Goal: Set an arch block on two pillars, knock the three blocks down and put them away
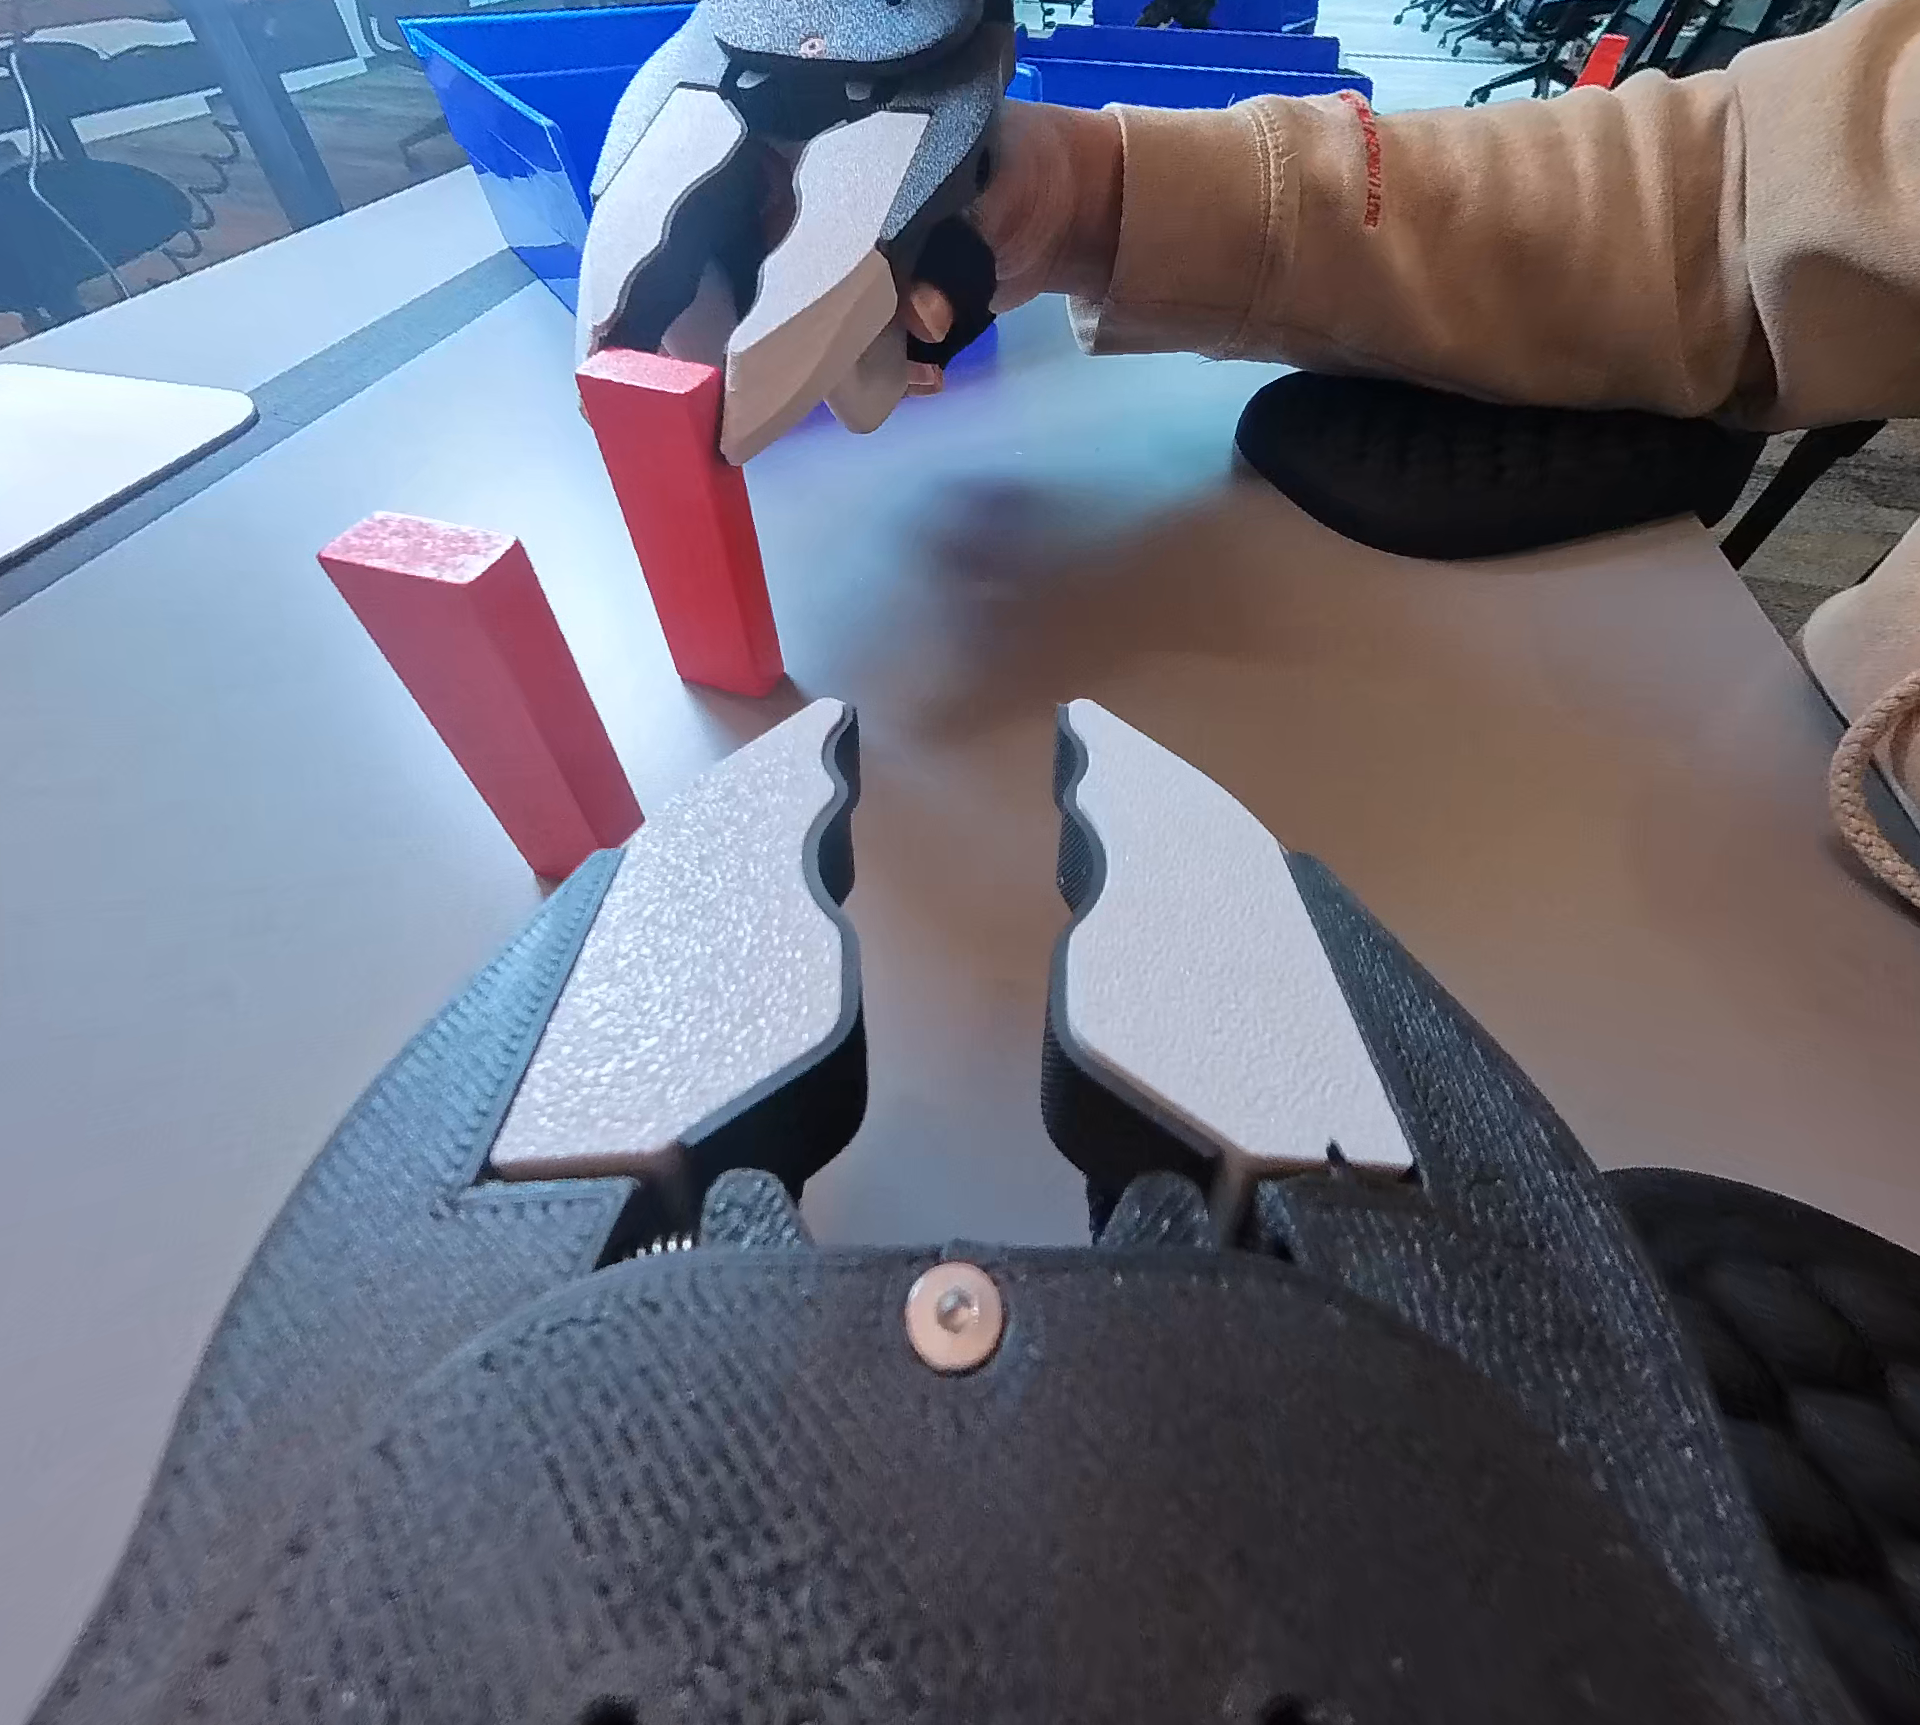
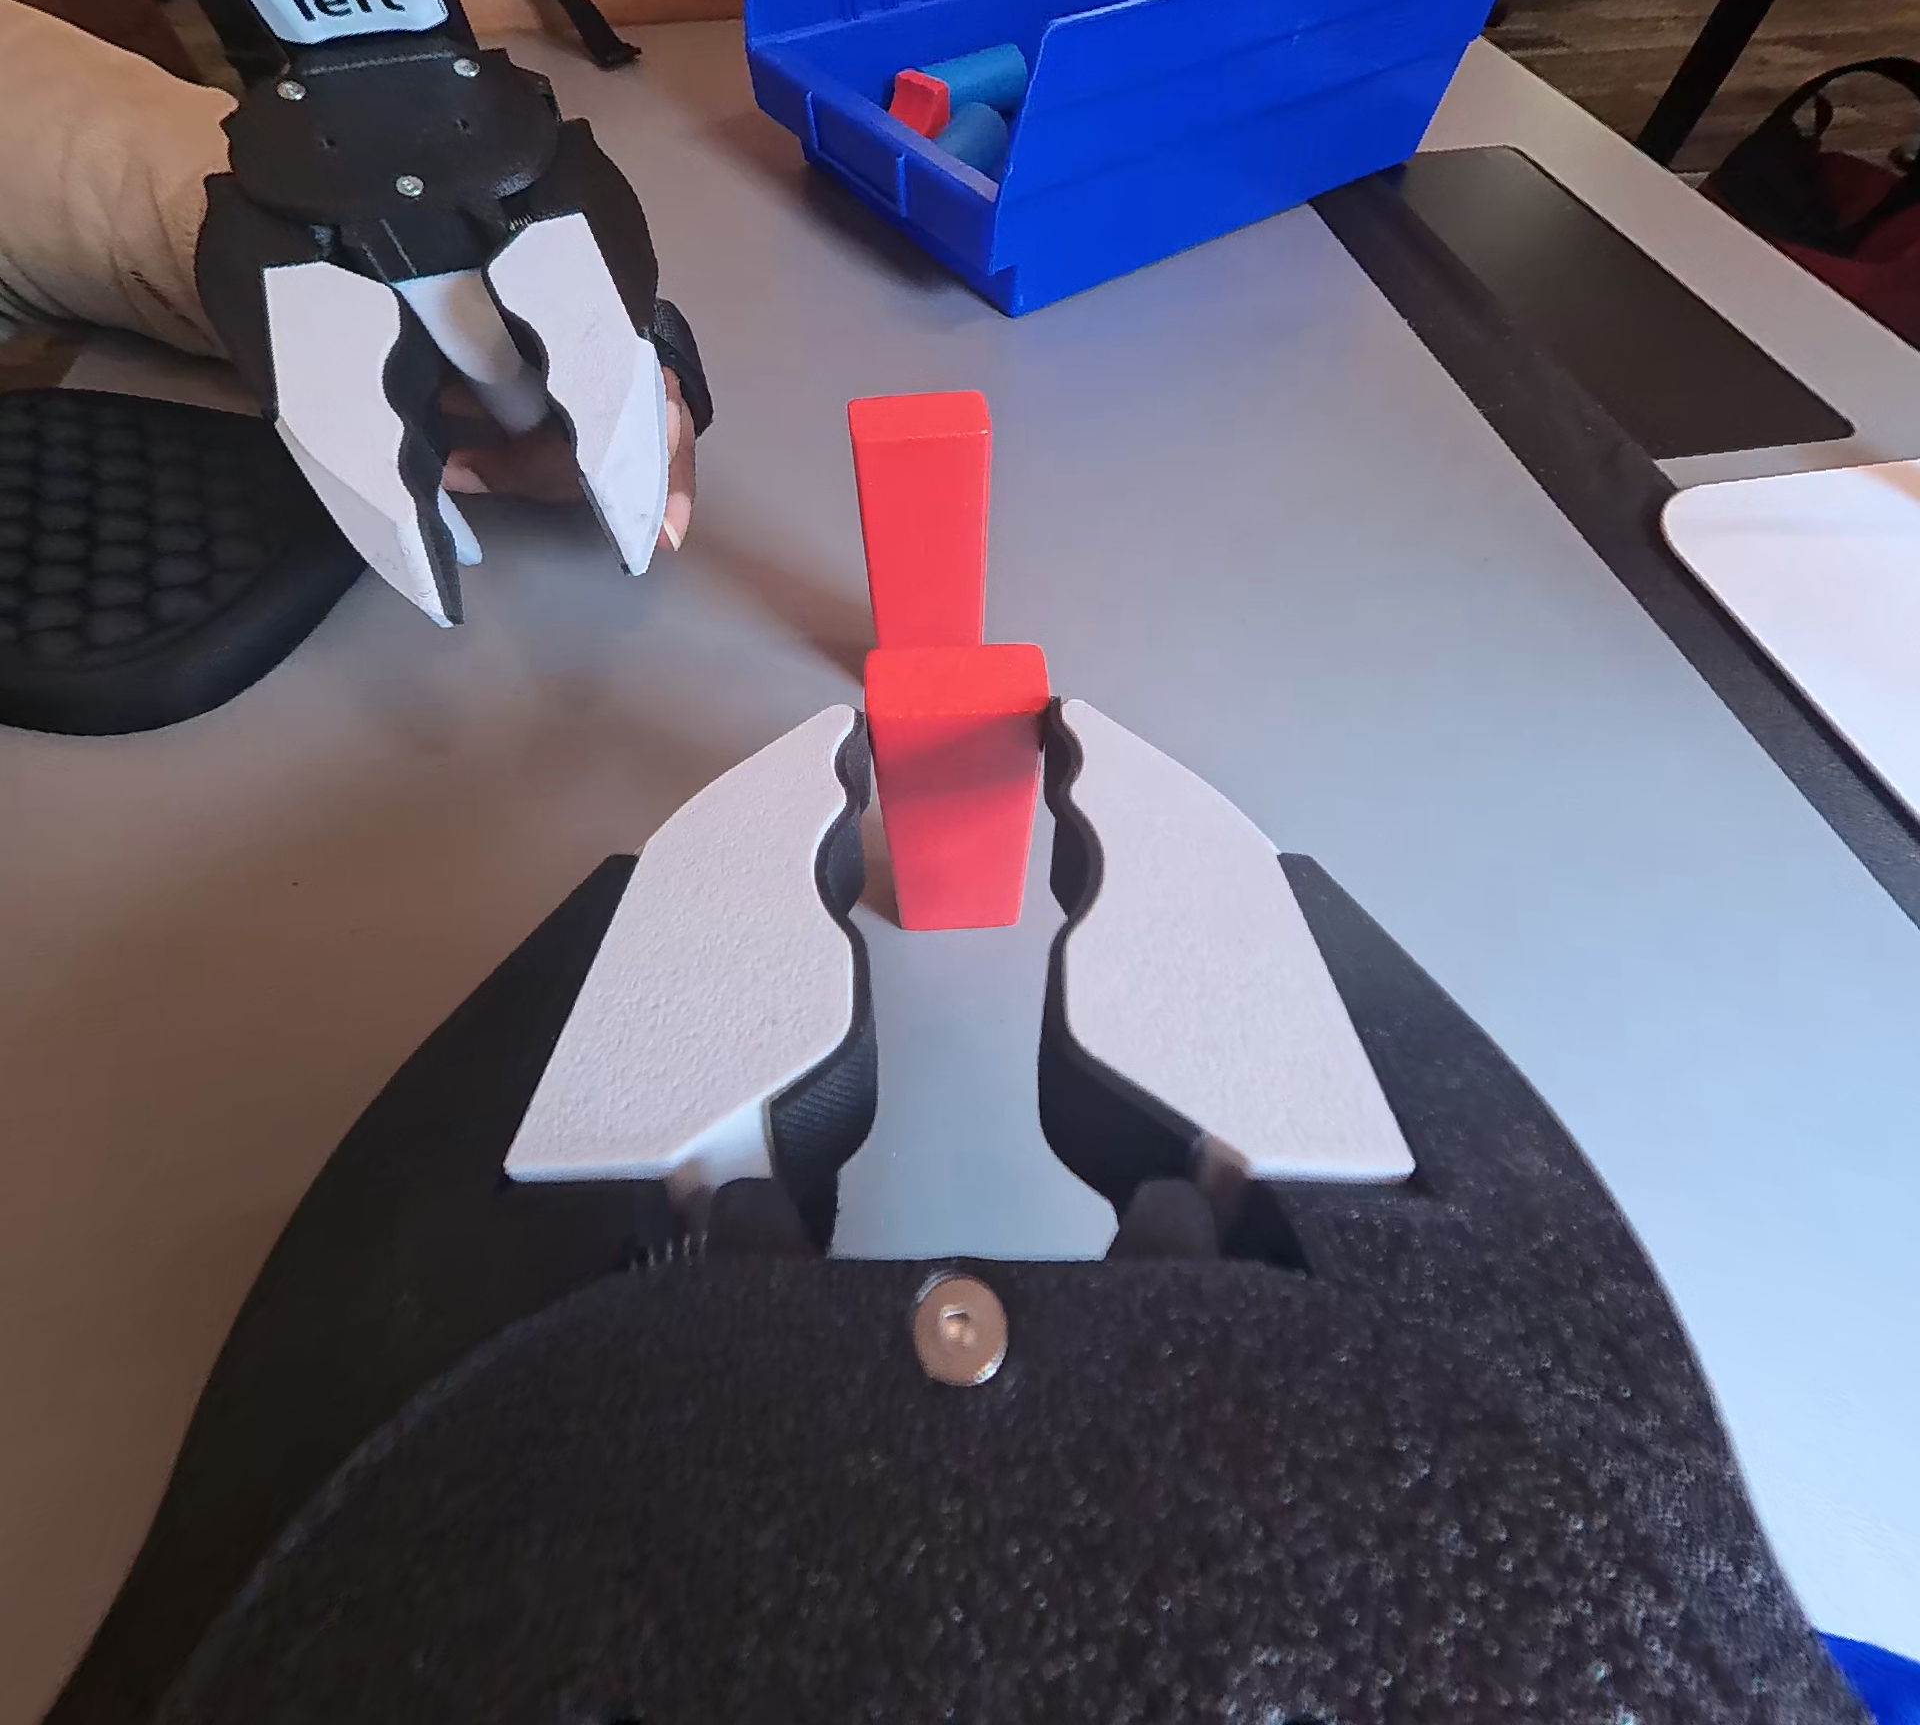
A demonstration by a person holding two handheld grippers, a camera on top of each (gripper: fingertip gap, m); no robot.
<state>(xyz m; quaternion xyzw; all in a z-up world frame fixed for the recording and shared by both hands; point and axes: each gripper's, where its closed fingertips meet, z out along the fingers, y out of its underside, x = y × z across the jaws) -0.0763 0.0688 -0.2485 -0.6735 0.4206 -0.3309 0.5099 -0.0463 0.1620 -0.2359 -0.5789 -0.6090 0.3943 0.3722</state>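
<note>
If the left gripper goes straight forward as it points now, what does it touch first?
Probably nothing near: the left gripper is open and empty, pointing over bare table. Both red pillars stand to its left.

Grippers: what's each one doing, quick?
Left gripper: open, empty.
Right gripper: shut on a standing red pillar.

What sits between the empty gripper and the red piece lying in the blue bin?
Nothing visible blocks the left gripper. The table lies bare up to the blue bin, whose low front leaves the red piece reachable.
</note>
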